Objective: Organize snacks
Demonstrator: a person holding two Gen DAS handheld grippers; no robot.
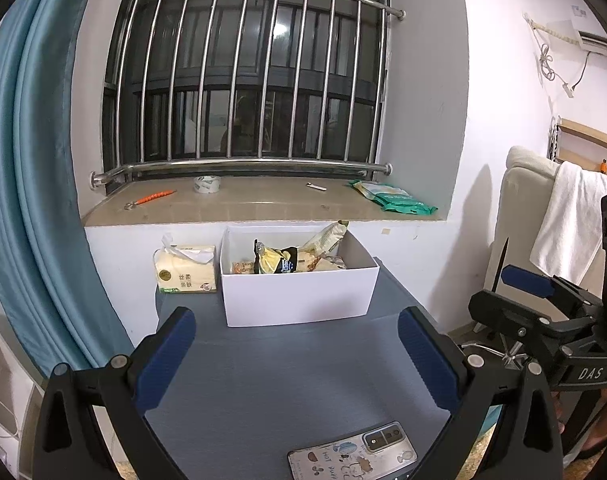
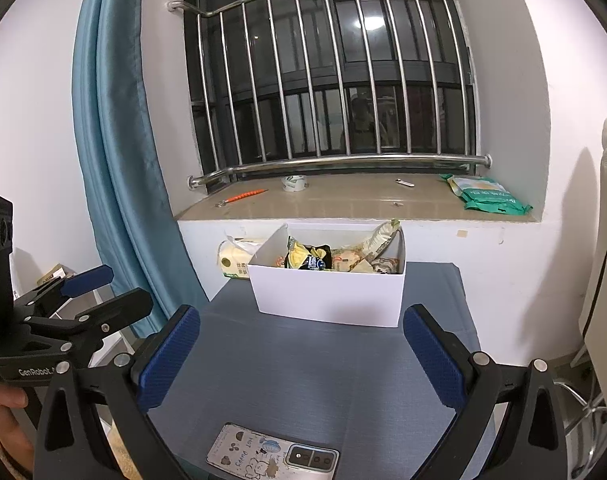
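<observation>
A white cardboard box [image 1: 299, 296] [image 2: 327, 296] stands at the far end of the grey table [image 1: 287, 380] [image 2: 315, 376]. Several snack packets [image 1: 281, 260] [image 2: 307, 258] lie inside it, one tall packet [image 1: 327, 236] [image 2: 379, 236] leaning at its back right. My left gripper [image 1: 299, 356] is open over the table, well short of the box, with nothing between its blue pads. My right gripper [image 2: 303, 356] is open too, empty, at a similar distance. Each gripper shows at the edge of the other's view, the right gripper [image 1: 523, 280] and the left gripper [image 2: 87, 278].
A phone [image 1: 353, 454] [image 2: 273, 454] in a cartoon case lies at the table's near edge. A tissue pack [image 1: 185, 268] [image 2: 233, 258] sits left of the box. The windowsill [image 1: 263, 204] holds tape, an orange tool and green wipes [image 1: 395, 198]. A blue curtain [image 1: 35, 160] hangs left.
</observation>
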